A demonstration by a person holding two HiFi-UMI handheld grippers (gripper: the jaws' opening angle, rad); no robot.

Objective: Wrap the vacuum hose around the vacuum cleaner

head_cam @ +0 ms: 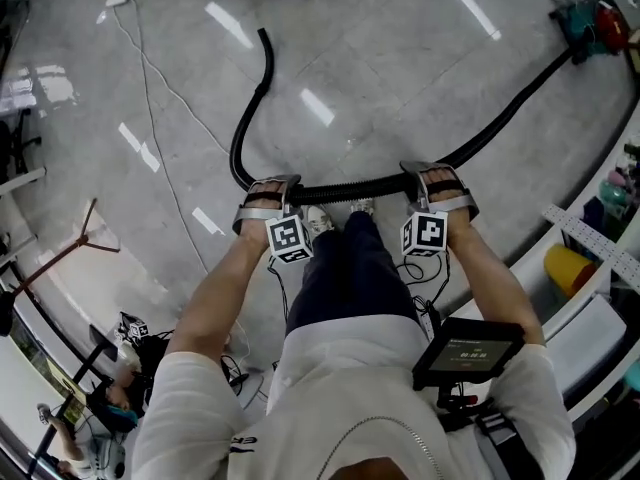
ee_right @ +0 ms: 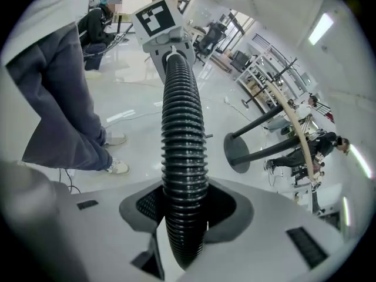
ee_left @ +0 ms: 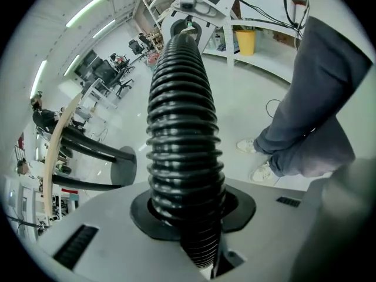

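A black ribbed vacuum hose (head_cam: 350, 190) is stretched level between my two grippers, above the grey floor and in front of the person's legs. My left gripper (head_cam: 268, 196) is shut on the hose (ee_left: 185, 128), which runs up between its jaws (ee_left: 188, 216). My right gripper (head_cam: 437, 186) is shut on the same hose (ee_right: 182, 140), seen between its jaws (ee_right: 183, 216). Past the left gripper the hose loops round to a free end (head_cam: 263, 35). Past the right gripper it runs to the teal and red vacuum cleaner (head_cam: 592, 24) at the top right.
A thin white cable (head_cam: 150, 98) trails over the floor at the left. A red-brown rod stand (head_cam: 72, 246) and a seated person (head_cam: 105, 403) are at the lower left. White shelving (head_cam: 590, 240) with a yellow bin (head_cam: 567, 266) lines the right side. A stool base (ee_right: 238, 151) stands nearby.
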